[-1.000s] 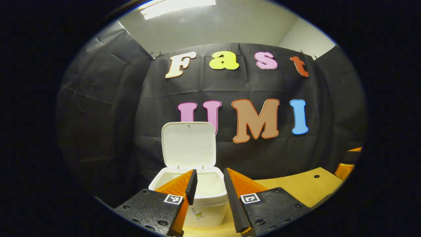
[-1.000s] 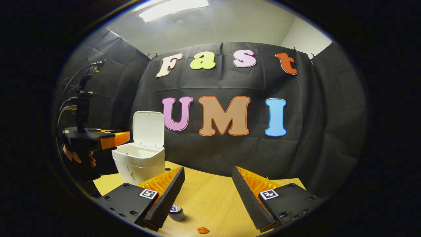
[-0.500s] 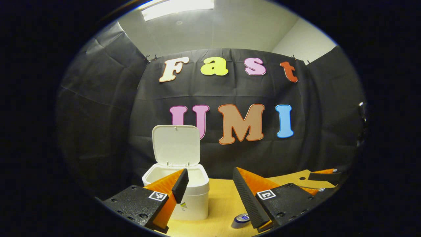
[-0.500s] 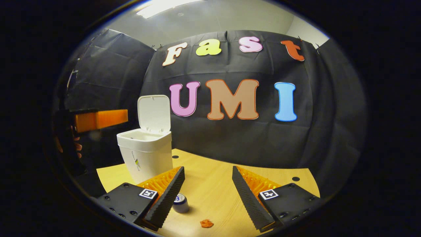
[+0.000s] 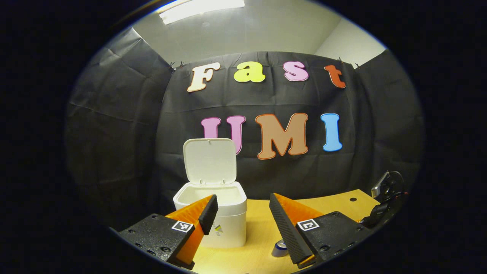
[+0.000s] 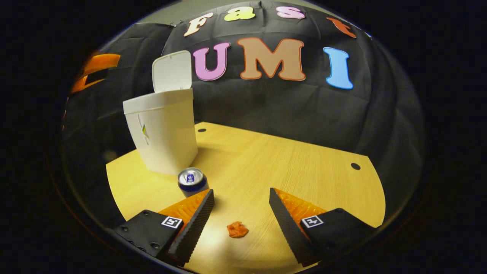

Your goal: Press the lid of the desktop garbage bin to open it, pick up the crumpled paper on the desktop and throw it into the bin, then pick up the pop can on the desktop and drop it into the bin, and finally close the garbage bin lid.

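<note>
Half-hidden pop can [image 5: 280, 249] | bin [image 6: 163, 129] open | crumpled paper [image 6: 237, 230] small, blurred

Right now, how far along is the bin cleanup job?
Done: the bin lid stands open above the white bin. In hand: the right tongs are open, with the crumpled paper lying on the desk between the fingers, not gripped. Left: bin the paper, then the pop can, which stands upright beside the bin, then close the lid. The left tongs are open and empty.
</note>
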The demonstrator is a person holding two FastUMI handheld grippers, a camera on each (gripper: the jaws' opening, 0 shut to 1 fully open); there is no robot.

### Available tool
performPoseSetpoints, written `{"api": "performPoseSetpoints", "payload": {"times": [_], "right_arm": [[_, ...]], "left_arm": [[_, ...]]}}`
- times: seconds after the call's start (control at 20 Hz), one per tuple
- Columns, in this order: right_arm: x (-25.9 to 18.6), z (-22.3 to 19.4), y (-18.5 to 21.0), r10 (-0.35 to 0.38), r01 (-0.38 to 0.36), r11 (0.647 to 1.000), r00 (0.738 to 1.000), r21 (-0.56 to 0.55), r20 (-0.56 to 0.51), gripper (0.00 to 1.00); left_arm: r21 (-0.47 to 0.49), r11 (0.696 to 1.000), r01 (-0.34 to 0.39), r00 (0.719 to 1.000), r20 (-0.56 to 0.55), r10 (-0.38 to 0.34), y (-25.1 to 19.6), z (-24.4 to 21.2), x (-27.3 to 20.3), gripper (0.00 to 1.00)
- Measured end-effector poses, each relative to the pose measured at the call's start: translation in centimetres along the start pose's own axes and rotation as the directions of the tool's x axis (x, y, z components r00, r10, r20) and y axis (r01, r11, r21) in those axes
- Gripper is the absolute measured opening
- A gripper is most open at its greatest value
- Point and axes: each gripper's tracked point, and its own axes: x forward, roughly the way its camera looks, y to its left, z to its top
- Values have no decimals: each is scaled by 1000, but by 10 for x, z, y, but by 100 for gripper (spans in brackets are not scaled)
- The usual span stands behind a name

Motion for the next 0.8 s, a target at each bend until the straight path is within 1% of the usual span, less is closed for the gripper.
{"api": "performPoseSetpoints", "payload": {"times": [0.15, 0.2, 0.25, 0.3, 0.35, 0.4, 0.45, 0.5, 0.55, 0.6, 0.65, 0.7, 0.8], "right_arm": [[13, -19, 1, 5, -6, 1000, 999, -27, -49, 98], [17, -24, 2, 8, -10, 999, 998, -32, -64, 98], [21, -31, 2, 9, -12, 999, 997, -35, -77, 98], [26, -38, 1, 10, -14, 999, 995, -40, -98, 98], [28, -47, 3, 14, -19, 999, 992, -40, -123, 98], [31, -57, 4, 18, -24, 999, 988, -38, -157, 98], [33, -65, 4, 20, -26, 999, 983, -34, -180, 98], [34, -71, 4, 25, -31, 999, 979, -29, -201, 98], [36, -78, 6, 27, -34, 999, 976, -27, -217, 99], [37, -82, 6, 27, -35, 999, 974, -30, -226, 98], [39, -87, 6, 28, -38, 999, 971, -35, -236, 98], [40, -92, 6, 27, -37, 999, 969, -39, -246, 99], [43, -101, 5, 25, -36, 999, 962, -36, -271, 100]], "left_arm": [[14, 1000, -16, 1000, -9, 16, 6, -1, -1, 87], [18, 1000, -20, 1000, -14, 21, 8, -3, -2, 84], [22, 999, -25, 999, -20, 26, 9, -5, -2, 87], [25, 999, -28, 999, -25, 29, 10, -5, -3, 83], [28, 999, -30, 999, -28, 31, 12, -6, -4, 84], [32, 999, -34, 999, -29, 35, 14, -5, -4, 87], [35, 999, -35, 999, -30, 36, 15, -6, -5, 87], [39, 999, -37, 999, -32, 38, 16, -6, -5, 84], [41, 998, -39, 999, -34, 40, 17, -7, -5, 87], [43, 998, -40, 998, -37, 41, 18, -8, -5, 87], [43, 998, -40, 998, -41, 41, 19, -8, -5, 83], [43, 998, -39, 998, -44, 41, 19, -9, -4, 87], [45, 998, -37, 998, -48, 39, 19, -10, -5, 87]]}}
